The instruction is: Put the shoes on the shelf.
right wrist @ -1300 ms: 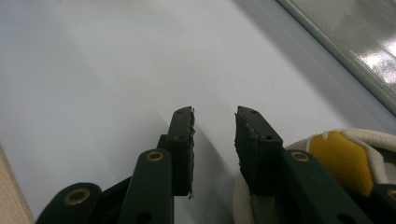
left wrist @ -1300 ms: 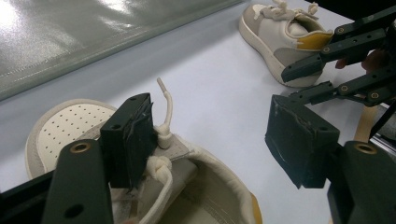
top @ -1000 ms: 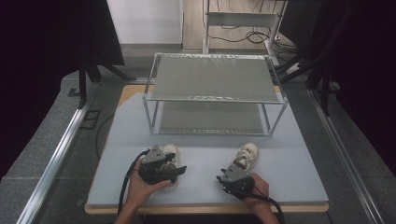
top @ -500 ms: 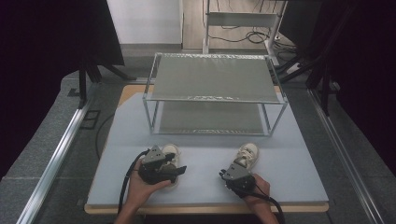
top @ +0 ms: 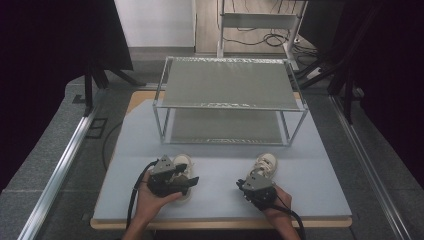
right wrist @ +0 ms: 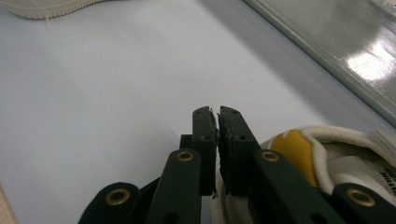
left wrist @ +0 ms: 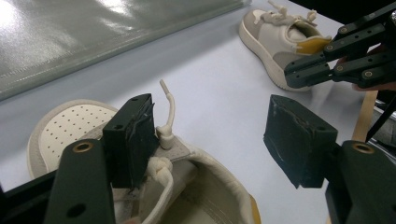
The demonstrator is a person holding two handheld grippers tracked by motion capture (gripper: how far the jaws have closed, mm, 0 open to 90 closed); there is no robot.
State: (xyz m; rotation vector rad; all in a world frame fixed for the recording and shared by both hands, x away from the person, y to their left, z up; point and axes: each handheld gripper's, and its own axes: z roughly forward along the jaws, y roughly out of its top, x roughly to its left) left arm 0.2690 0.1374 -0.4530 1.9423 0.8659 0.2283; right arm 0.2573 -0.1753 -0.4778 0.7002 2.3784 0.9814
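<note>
- The right claw (right wrist: 217,122) has just been closing. Its two jaws are now pressing together, with only a thin slit showing between the pads.
- A sliver of white is showing low in that slit. Whether shoe fabric is caught there cannot be told.
- The yellow heel patch of the right shoe (right wrist: 327,158) is lying just beside the outer jaw, touching it or nearly so.
- Judgement: the closing is reading as a try at gripping the heel rim. If the pads are meeting on nothing, the claw is needing to reopen and reach further over the rim before any lift.
- The left claw (left wrist: 210,135) is standing spread wide, holding nothing.
- One of its pads is resting against the tongue and lace knot of the left shoe (left wrist: 70,126). The other pad is hanging well apart from that shoe, over bare table.
- Judgement: this claw is sitting ready to close on the tongue or collar.
- Both shoes are lying on the table (top: 220,172) in front of the rack (top: 230,82), toes pointing toward it, one near each front corner and well apart from each other.
- The rack is standing with both of its shelves bare. Judgement: no shoe is yet being moved toward it.
</note>
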